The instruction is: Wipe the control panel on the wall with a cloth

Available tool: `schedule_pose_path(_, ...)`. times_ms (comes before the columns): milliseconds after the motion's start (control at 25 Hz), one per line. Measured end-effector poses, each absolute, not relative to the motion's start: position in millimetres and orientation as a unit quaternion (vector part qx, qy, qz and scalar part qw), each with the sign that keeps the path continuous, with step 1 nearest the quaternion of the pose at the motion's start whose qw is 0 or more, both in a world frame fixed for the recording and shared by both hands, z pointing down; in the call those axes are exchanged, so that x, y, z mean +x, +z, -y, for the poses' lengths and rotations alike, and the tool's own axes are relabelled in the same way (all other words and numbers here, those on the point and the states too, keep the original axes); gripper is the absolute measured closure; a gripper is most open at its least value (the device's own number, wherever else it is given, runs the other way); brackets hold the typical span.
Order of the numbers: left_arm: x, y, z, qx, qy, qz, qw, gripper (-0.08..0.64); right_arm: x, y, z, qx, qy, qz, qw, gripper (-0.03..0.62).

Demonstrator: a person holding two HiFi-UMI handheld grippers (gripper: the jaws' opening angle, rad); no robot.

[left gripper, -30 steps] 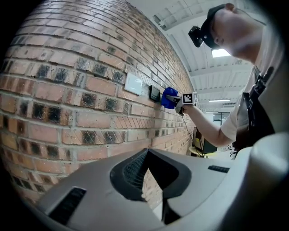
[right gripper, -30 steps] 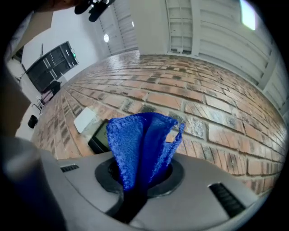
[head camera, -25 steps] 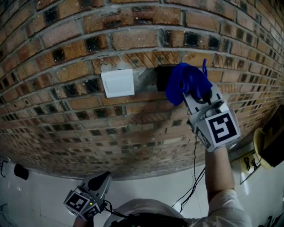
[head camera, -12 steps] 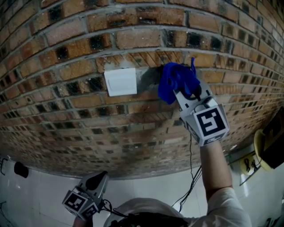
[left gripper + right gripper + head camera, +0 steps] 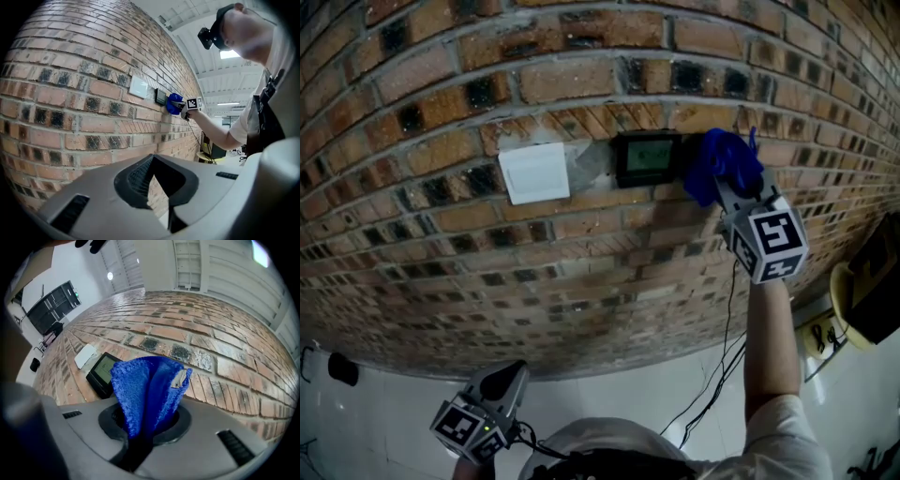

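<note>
A black control panel with a greenish screen is set in the brick wall. It also shows in the right gripper view as the panel. My right gripper is shut on a blue cloth, which rests against the bricks just right of the panel. The cloth stands bunched up between the jaws. My left gripper hangs low near my body, jaws shut with nothing in them; from it the panel and cloth appear far along the wall.
A white switch plate sits on the wall left of the panel. A thin black cable hangs below the right arm. A yellow object and dark furniture stand at the right edge. White floor lies below the wall.
The right gripper with the cloth has slid right off the control panel, which is now uncovered. The left gripper has stayed put.
</note>
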State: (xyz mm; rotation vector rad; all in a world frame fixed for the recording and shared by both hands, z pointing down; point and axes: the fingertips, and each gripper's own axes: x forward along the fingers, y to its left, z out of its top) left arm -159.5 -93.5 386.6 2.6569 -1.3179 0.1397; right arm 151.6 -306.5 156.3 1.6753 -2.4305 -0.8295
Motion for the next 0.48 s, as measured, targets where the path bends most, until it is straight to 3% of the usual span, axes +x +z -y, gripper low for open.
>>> schedule_pose_path(160, -160.2, 385.9, 92.7, 0.890, 0.047, 0.444, 0.088, 0.557, 144.3, 150.1, 291.5, 0.546, -0.274, 0.791, 0.022, 0.503)
schedule_pose_path(480, -159.5, 387.2, 89.9, 0.890, 0.043, 0.445, 0.087, 0.557, 21.2, 135.4, 259.3, 0.437, -0.305, 0.846, -0.016, 0.503)
